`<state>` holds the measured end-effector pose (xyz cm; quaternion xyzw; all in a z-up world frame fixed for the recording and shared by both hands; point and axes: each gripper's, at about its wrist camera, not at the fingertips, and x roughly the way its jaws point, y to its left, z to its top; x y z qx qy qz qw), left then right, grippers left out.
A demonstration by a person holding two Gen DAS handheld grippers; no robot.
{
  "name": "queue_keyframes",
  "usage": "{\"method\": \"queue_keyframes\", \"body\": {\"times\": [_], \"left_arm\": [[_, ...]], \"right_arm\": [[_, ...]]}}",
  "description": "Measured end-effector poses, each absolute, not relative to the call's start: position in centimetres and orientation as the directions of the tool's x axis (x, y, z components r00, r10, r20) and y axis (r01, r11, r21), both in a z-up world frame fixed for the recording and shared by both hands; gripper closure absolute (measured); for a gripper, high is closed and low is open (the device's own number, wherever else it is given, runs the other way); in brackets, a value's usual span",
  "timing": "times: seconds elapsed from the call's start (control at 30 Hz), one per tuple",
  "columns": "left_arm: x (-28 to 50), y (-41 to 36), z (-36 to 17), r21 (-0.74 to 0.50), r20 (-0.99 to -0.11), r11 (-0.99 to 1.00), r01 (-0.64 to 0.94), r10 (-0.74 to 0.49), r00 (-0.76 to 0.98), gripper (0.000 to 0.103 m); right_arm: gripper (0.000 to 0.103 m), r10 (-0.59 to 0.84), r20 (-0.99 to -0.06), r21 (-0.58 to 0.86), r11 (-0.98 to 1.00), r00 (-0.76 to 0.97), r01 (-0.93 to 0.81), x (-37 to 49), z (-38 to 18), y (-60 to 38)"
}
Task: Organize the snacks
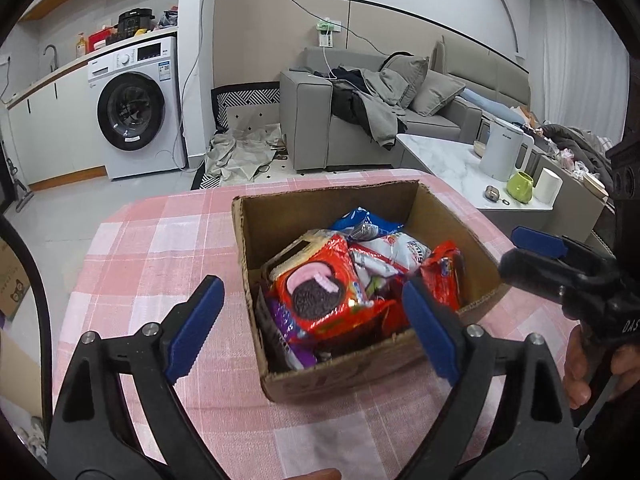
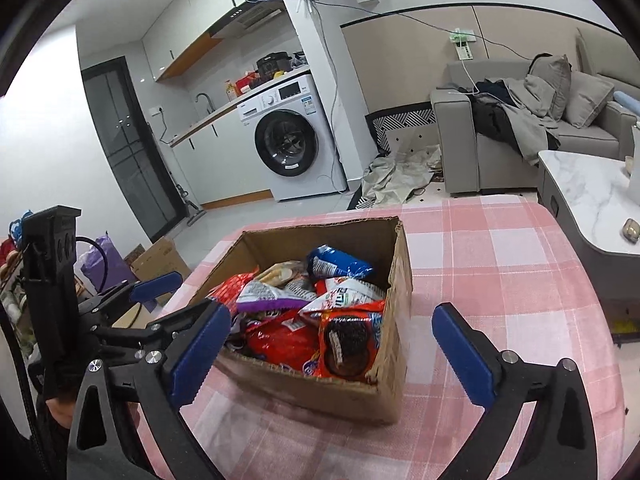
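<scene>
A white washing machine (image 1: 138, 106) stands under a kitchen counter (image 1: 72, 62). On the counter above it sit a black cooker (image 1: 135, 22) and a yellow bottle (image 1: 81, 44). To the right of the washing machine, crumpled cloth (image 1: 240, 152) lies on the floor, and beyond that is a grey sofa (image 1: 320, 120) with clothes (image 1: 372, 96) and cushions heaped on it. Further right, a marble coffee table (image 1: 444, 160) carries a white kettle (image 1: 502, 146), a green mug (image 1: 520, 187) and a roll of paper (image 1: 548, 185).
</scene>
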<state>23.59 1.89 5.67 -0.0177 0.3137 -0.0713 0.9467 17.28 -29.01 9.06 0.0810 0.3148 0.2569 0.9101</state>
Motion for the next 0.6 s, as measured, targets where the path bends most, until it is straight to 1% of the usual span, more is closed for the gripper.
{"method": "queue_keyframes", "body": {"times": [0.03,0.1,0.13,0.37,0.6], "left_arm": [[23.1,2.1,5.6,-0.085,-0.589,0.989,0.123,-0.149,0.795,0.012],[22.0,2.4,5.3,-0.092,-0.582,0.989,0.114,-0.146,0.8,0.006],[21.4,2.5,5.3,-0.093,-0.577,0.99,0.107,-0.141,0.805,0.0],[18.2,3.3,4.9,-0.083,-0.558,0.992,0.093,-0.123,0.82,0.0],[14.9,3.6,4.9,-0.076,-0.513,0.995,0.065,-0.095,0.853,0.0]], "right_arm": [[0.0,0.521,-0.527,0.298,0.853,0.672,-0.428,16.7,9.0,-29.0],[0.0,0.524,-0.52,0.271,0.85,0.675,-0.451,15.5,9.0,-28.8],[0.0,0.523,-0.518,0.26,0.85,0.677,-0.457,14.9,9.0,-28.7],[0.0,0.525,-0.494,0.205,0.845,0.693,-0.494,11.7,8.2,-27.9],[0.0,0.539,-0.463,0.205,0.837,0.703,-0.507,10.2,7.3,-28.1]]}}
